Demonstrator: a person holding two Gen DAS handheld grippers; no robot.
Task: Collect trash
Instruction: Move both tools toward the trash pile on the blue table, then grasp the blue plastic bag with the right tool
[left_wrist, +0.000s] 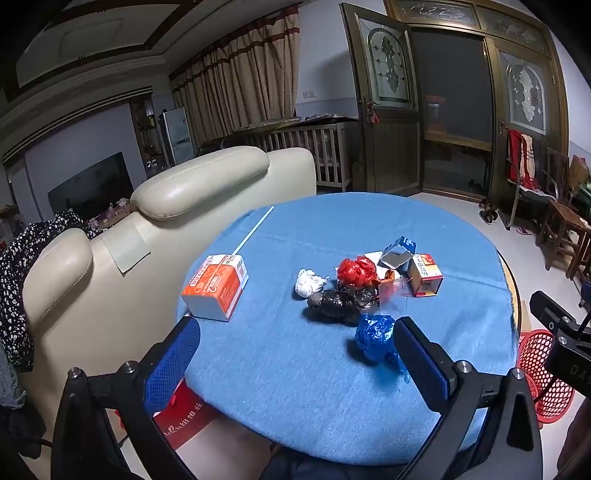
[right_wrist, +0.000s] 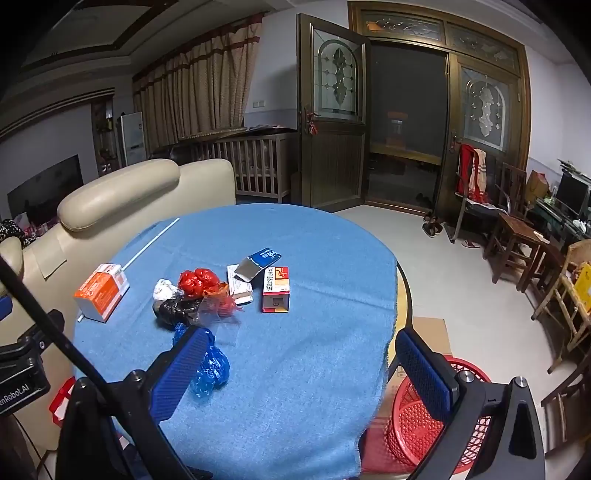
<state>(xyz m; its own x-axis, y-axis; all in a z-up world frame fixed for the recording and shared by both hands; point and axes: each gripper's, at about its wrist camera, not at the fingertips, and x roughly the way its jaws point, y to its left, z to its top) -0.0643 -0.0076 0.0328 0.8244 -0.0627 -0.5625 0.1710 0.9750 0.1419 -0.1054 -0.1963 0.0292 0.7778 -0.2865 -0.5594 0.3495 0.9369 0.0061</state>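
A pile of trash lies on the round table with a blue cloth (left_wrist: 295, 369): a crumpled blue plastic bag (left_wrist: 375, 338) (right_wrist: 212, 365), a black bag (left_wrist: 341, 301) (right_wrist: 175, 308), a red bag (left_wrist: 356, 271) (right_wrist: 197, 280), a white paper wad (left_wrist: 308, 282) (right_wrist: 164, 290), an orange-and-white box (left_wrist: 218, 286) (right_wrist: 101, 290), a small red-and-white carton (left_wrist: 424, 275) (right_wrist: 276, 290) and a blue carton (left_wrist: 399, 251) (right_wrist: 260, 260). My left gripper (left_wrist: 295, 350) is open and empty above the table's near edge, its right finger beside the blue bag. My right gripper (right_wrist: 301, 363) is open and empty over the table's right side.
A red mesh basket (right_wrist: 417, 417) (left_wrist: 543, 369) stands on the floor right of the table, next to a cardboard box (right_wrist: 430, 332). A cream sofa (left_wrist: 110, 277) is close on the left. A white straw (left_wrist: 255, 230) lies on the cloth. Wooden chairs (right_wrist: 517, 236) stand at the far right.
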